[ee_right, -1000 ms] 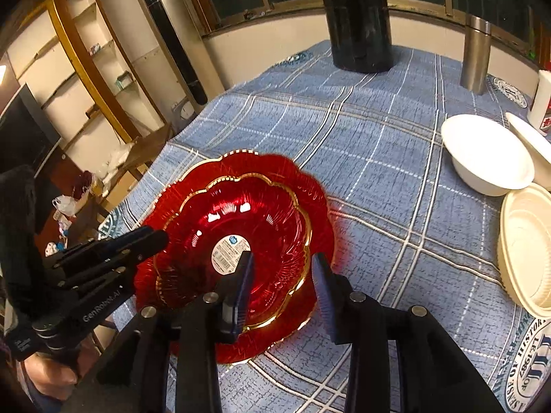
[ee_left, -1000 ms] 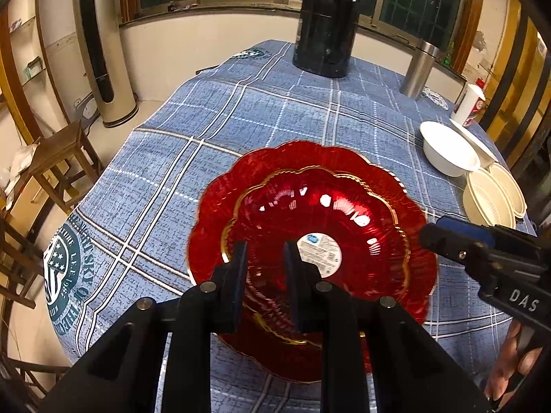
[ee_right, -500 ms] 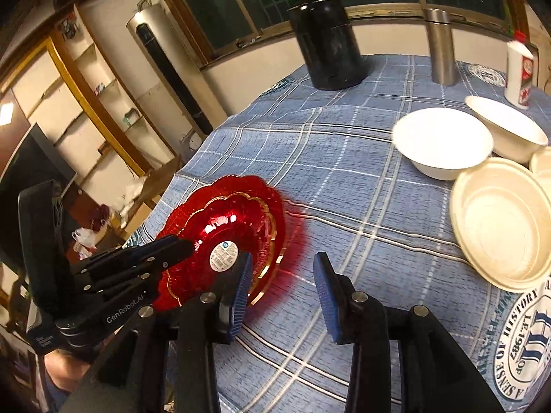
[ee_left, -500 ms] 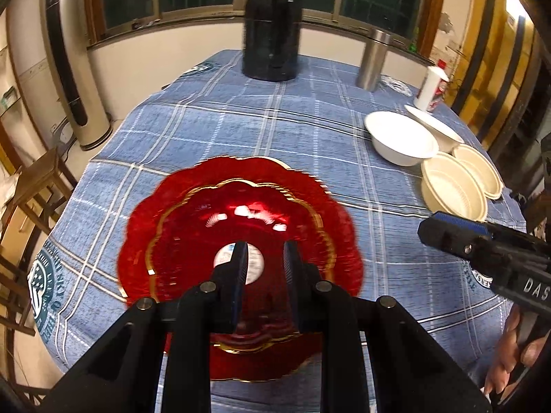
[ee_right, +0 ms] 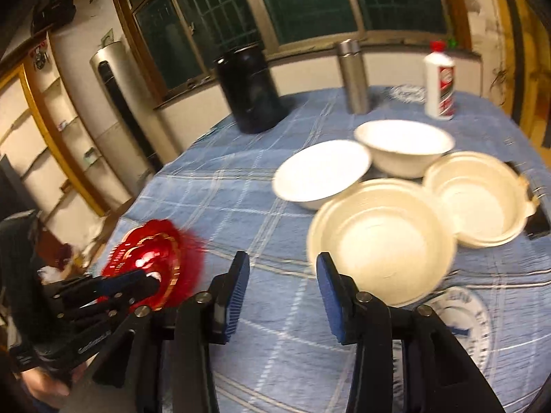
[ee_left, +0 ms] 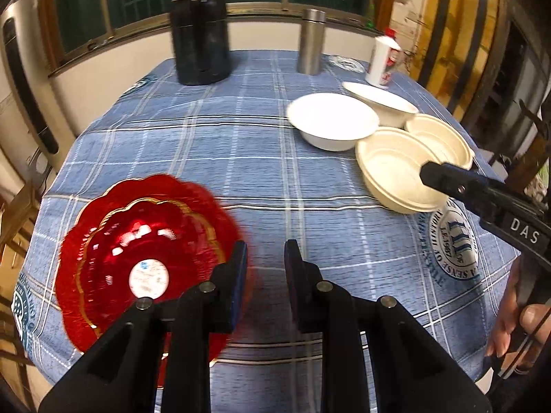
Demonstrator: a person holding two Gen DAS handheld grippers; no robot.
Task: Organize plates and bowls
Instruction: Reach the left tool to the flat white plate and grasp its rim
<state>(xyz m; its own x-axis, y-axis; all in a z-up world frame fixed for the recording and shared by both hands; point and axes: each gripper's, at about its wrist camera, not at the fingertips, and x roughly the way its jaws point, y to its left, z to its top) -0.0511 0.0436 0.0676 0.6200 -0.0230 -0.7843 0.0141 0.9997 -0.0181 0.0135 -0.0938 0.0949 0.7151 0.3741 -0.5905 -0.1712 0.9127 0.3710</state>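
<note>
On the blue cloth [ee_left: 241, 158] the red plates [ee_left: 137, 258] lay stacked at the left, already sorted, I judged. The left gripper [ee_left: 265, 268] stood narrow and empty. The right gripper [ee_right: 282, 285] had just been opening, nothing between its jaws — probably for the cream bowl [ee_right: 378, 241] ahead, though blur hid details.

- On the near left of the table [ee_left: 241, 158], a small scalloped plate [ee_left: 137, 258] lies inside a larger scalloped plate [ee_left: 206, 199].
- On the right, four bowls cluster: two shallow bowls [ee_right: 378, 241] [ee_right: 478, 203] nearer, two deeper bowls [ee_right: 320, 172] [ee_right: 403, 144] just behind them.
- At the far edge stand a large jug [ee_left: 201, 38], then a flask [ee_left: 311, 41] to its right, then a bottle [ee_left: 380, 60] farthest right.
</note>
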